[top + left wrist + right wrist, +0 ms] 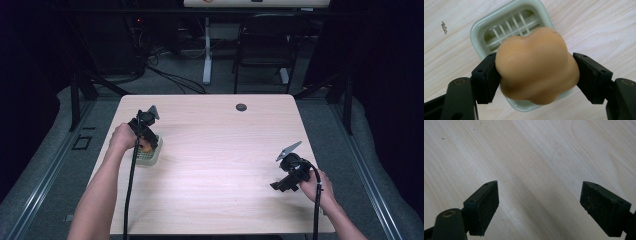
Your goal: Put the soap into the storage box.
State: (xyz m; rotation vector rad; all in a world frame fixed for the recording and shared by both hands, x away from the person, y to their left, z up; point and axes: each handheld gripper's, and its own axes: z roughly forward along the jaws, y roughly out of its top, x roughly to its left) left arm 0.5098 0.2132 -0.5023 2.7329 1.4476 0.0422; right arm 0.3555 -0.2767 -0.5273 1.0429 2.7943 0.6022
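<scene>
The left gripper (pixel 534 75) clamps a soap (pixel 536 67) just above the dish (pixel 477 30) on the desk (pixel 225 150). Released off-centre, the soap could slip over the rim. The right gripper's (pixel 540 207) fingers gape empty.

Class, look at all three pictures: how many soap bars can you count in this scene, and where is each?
1. The orange soap bar is clamped between the left gripper jaws, directly above the pale green soap dish near the table's left edge. No other soap is in sight.
</scene>
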